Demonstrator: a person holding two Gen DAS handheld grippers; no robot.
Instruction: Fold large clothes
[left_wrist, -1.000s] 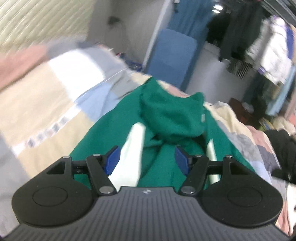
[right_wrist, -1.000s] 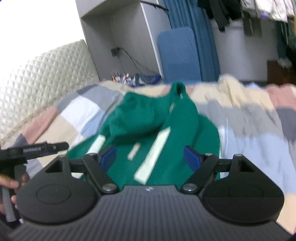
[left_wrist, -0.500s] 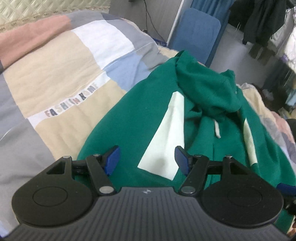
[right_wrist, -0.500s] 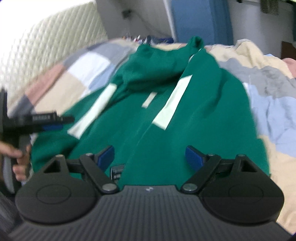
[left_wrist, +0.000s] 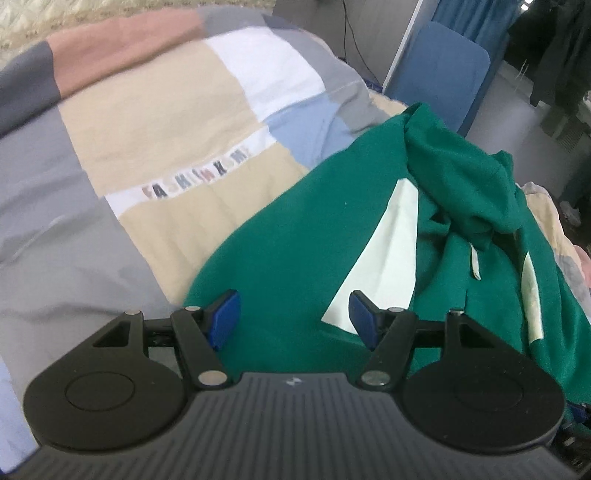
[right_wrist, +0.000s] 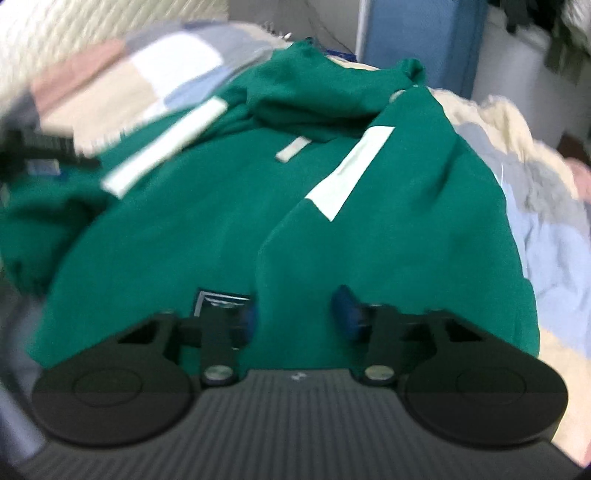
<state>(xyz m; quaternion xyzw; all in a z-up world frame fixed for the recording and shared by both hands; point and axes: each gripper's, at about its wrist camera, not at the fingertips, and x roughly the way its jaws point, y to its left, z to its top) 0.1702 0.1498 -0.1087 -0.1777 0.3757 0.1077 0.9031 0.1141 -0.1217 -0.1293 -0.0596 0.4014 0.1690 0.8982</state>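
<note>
A green hoodie (left_wrist: 295, 240) with pale stripes lies on the bed, its hood bunched at the far end. My left gripper (left_wrist: 293, 321) hangs open just above the hoodie's near left part, beside a pale stripe (left_wrist: 388, 258); nothing is between its blue pads. In the blurred right wrist view the hoodie (right_wrist: 388, 240) fills the middle. My right gripper (right_wrist: 297, 314) is low over its near hem, next to a dark label (right_wrist: 221, 299). Its jaws are closing with green cloth in the gap, and the pads still stand apart. The left gripper (right_wrist: 40, 147) shows as a dark smear at the left edge.
A patchwork quilt (left_wrist: 147, 147) in beige, grey, white, pink and blue covers the bed around the hoodie. A blue upright panel (left_wrist: 439, 81) stands beyond the bed by a grey wall. Dark clothes (left_wrist: 554, 55) hang at the far right. A quilted headboard (right_wrist: 55, 37) is at the left.
Both grippers have sunk toward the hoodie and tipped downward, so it fills more of each view. The right gripper's jaws have narrowed over the near hem. The left jaws keep the same width.
</note>
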